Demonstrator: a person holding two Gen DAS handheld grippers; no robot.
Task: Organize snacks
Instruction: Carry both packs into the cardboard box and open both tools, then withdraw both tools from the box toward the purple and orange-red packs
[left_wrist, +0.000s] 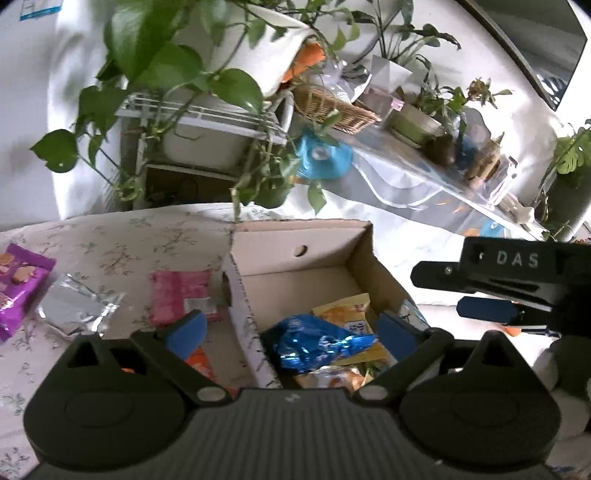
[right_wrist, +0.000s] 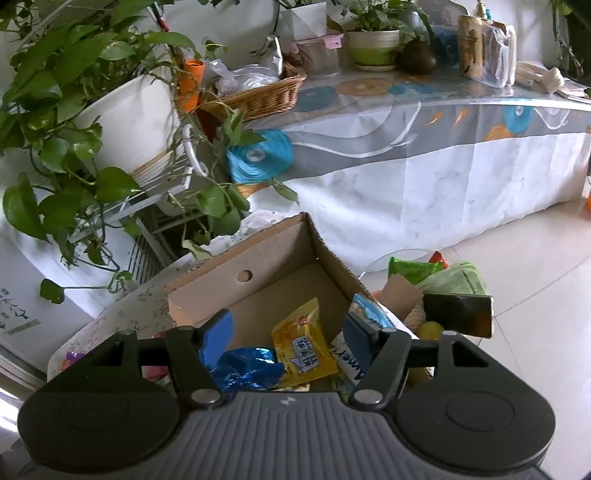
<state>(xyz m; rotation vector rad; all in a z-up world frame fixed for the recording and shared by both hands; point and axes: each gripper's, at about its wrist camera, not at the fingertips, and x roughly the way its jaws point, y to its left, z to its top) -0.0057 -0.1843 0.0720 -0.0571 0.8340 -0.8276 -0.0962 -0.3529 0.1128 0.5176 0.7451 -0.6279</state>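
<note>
Left wrist view shows the left gripper (left_wrist: 288, 328) spread wide and empty above the cardboard box (left_wrist: 295, 254) on the desk (left_wrist: 110, 236), where a blue foil packet (left_wrist: 317, 343) lies on a yellow packet (left_wrist: 343, 310); a pink packet (left_wrist: 184, 295), a silver pouch (left_wrist: 74, 310) and a purple bag (left_wrist: 18, 288) wait to the left of the box. The right gripper (right_wrist: 288, 332) hangs partly open over the box, holding nothing. These packets look light, soft and slippery, so I would pinch each across its flat middle or a sealed edge, gently, lest the contents crumble.
</note>
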